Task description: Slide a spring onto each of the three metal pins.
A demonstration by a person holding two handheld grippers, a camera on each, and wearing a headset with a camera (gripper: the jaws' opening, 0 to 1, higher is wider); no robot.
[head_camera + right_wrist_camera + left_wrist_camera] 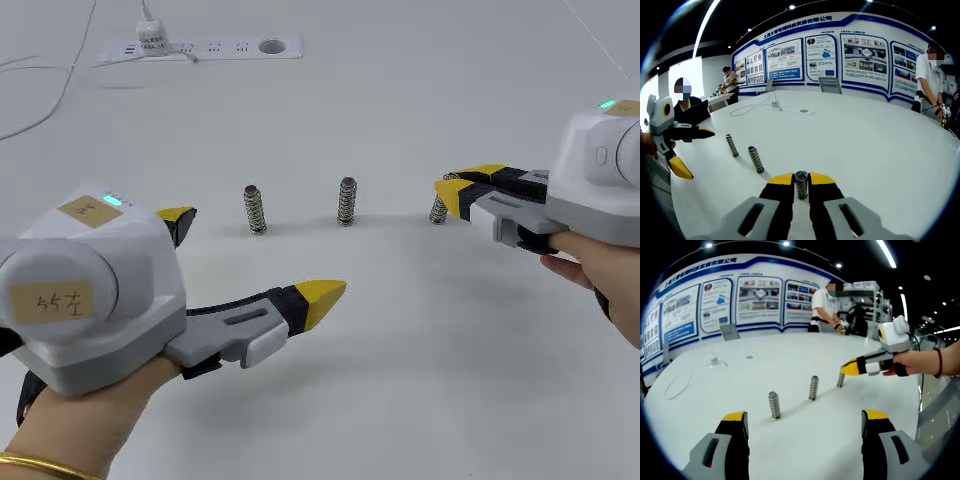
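Note:
Three steel springs stand upright in a row on the white table: the left spring (255, 210), the middle spring (347, 200) and the right spring (438, 209). The pins inside them are hidden. My right gripper (455, 186) reaches in from the right, and its yellow-tipped jaws are shut on the top of the right spring (800, 184). My left gripper (250, 255) hovers open in front of the left spring (774, 405), a little short of it, holding nothing. The right gripper (846, 368) also appears in the left gripper view, at the far spring (840, 380).
A white power strip (205, 48) with a plug and cables lies at the far left of the table (420, 380). People stand and sit beyond the table's edge (932, 75), in front of wall posters.

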